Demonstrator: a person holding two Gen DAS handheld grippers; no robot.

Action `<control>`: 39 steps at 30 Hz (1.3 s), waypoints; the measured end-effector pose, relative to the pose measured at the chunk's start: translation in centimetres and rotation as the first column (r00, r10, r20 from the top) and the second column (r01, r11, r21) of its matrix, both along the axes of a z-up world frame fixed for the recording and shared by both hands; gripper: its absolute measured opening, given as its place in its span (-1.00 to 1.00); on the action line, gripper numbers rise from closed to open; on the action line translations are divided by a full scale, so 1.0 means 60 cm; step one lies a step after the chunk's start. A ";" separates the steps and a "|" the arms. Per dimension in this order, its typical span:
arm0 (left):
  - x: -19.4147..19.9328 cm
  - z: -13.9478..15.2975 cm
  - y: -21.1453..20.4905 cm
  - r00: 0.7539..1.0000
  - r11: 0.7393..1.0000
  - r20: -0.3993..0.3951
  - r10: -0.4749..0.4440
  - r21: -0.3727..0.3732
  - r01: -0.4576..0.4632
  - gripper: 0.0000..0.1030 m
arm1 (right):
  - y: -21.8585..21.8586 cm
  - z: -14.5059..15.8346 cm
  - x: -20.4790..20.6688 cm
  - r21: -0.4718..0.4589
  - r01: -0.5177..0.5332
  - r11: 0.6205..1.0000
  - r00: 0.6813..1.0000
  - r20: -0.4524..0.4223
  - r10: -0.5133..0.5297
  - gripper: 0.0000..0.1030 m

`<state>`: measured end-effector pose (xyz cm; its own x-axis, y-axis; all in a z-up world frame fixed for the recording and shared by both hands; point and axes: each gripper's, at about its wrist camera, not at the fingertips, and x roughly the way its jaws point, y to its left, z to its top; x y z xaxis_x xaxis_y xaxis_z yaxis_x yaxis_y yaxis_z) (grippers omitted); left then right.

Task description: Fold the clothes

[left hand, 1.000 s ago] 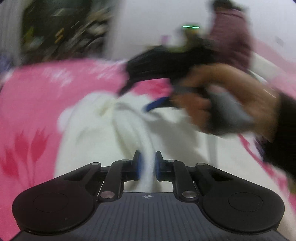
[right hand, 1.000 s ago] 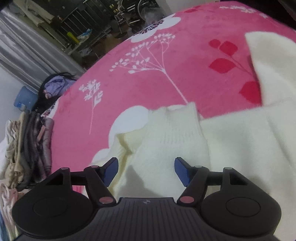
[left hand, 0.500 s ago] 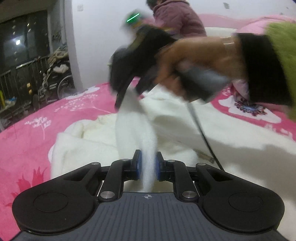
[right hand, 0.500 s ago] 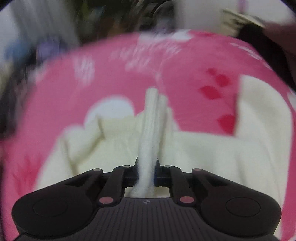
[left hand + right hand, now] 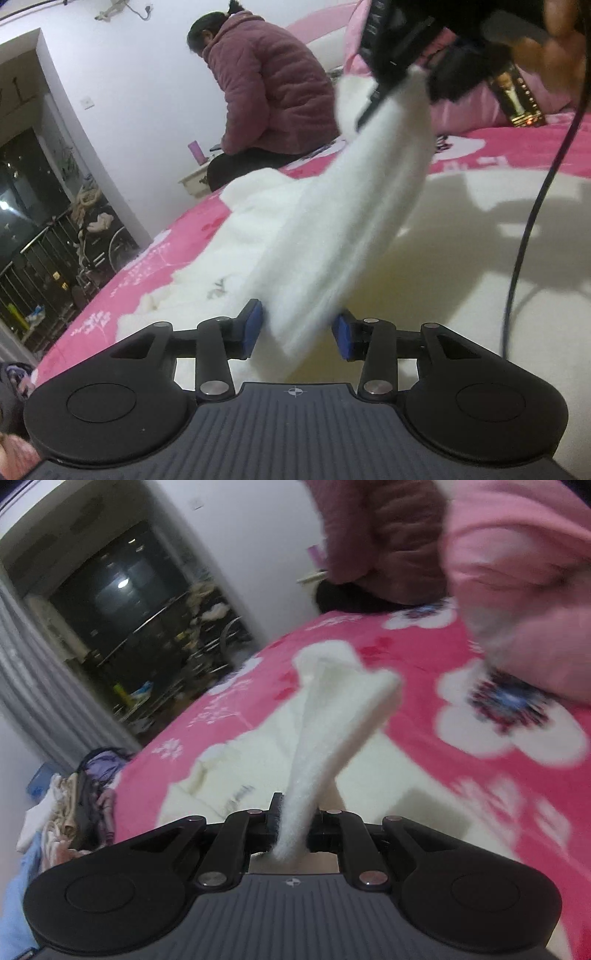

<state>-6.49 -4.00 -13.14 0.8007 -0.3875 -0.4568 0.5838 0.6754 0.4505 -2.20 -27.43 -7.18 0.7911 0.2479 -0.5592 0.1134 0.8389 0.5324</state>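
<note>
Cream sweater (image 5: 461,236) lies on the pink bed (image 5: 424,709); your right tool (image 5: 293,825), raised above it, pinches its sleeve (image 5: 354,206), while your left tool (image 5: 297,330) gapes around that sleeve's edge.

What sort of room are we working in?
Most likely a home bedroom: the white sweater lies on a pink flowered bedspread, a person sits nearby, and clothes are piled alongside.

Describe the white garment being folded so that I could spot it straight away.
Find the big pink flowered blanket covering the bed. The cream fuzzy sweater lies on it, one strip lifted into the right gripper. It is the only plain, pale, fluffy thing there.
</note>
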 end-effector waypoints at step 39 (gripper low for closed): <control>-0.069 -0.004 0.205 0.801 0.824 -0.421 0.425 -0.187 -0.535 -0.14 | 0.491 0.199 0.094 -0.119 -0.846 0.521 0.450 0.365 0.815 0.57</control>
<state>-10.62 8.27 -13.38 0.7269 -0.1505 -0.6700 0.2267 0.9736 0.0273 3.45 2.05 4.78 0.3071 0.9163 -0.2569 -0.8110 0.3933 0.4332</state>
